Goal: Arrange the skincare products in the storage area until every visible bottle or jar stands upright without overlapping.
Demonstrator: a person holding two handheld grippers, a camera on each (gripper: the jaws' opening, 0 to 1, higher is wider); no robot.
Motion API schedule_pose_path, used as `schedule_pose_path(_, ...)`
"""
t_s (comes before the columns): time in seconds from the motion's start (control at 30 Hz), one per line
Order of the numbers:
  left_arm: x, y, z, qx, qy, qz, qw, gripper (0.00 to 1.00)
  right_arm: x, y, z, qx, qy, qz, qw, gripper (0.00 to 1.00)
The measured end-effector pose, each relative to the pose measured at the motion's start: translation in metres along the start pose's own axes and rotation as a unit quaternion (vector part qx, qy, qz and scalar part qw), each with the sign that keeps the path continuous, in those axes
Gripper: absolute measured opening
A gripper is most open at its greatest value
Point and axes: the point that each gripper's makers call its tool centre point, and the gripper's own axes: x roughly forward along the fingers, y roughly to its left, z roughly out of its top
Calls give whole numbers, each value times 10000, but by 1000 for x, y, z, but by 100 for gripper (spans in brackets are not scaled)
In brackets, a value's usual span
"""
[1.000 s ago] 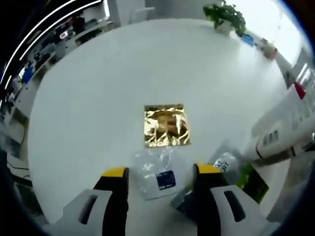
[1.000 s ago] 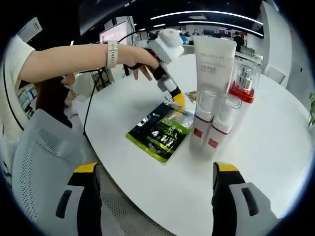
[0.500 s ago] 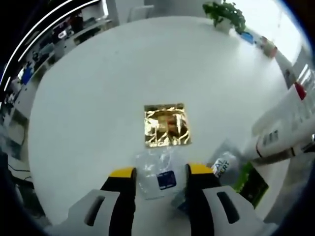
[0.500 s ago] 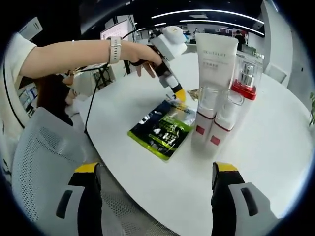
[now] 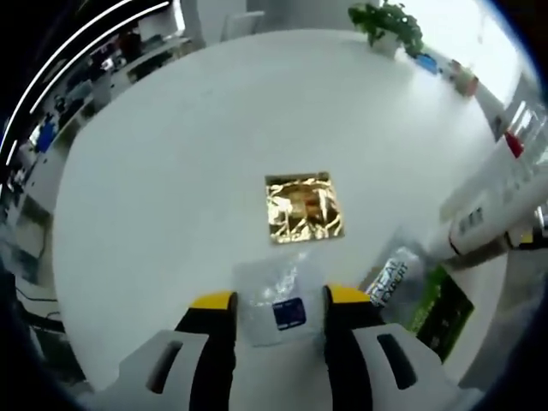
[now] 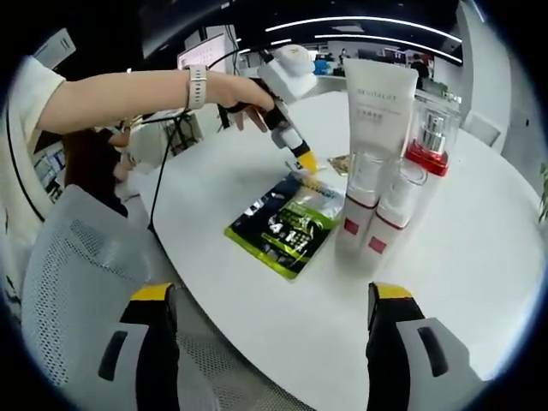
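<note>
Two sachets overlap near left gripper point(image 5: 278, 300): clear sachet point(image 5: 274, 300) sits between its narrowed jaws, can't tell if pinched. Risk: dragging it snags green pouch point(image 6: 287, 229), bumps upright tube point(image 6: 374, 128) and bottles point(image 6: 385, 214). Right gripper point(image 6: 270, 295) jaws wide apart, hovering off table point(image 6: 479, 248) edge, level.

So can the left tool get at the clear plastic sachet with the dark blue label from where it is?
Probably yes. The clear plastic sachet with the dark blue label lies flat on the white round table right between the left tool jaws, with nothing on top of it.
</note>
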Motion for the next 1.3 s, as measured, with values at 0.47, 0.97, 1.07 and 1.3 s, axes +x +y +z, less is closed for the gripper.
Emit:
schedule_pose_path(0.47,-14,8,-33,189,230,41,9995,35,0,3,0,-13,13,24,10000,92)
schedule_pose_path(0.97,-31,-12,-59,719,439,-392,9957,35,2,8,0,-64,58,104,9999,92)
schedule_pose_path(1.07,-32,-19,-64,980,534,-532,9923,35,2,8,1,-81,63,114,9999,92)
schedule_pose_path(1.3,-41,-29,-79,1516,601,-662,9844,35,1,9,1,-91,68,122,9999,92)
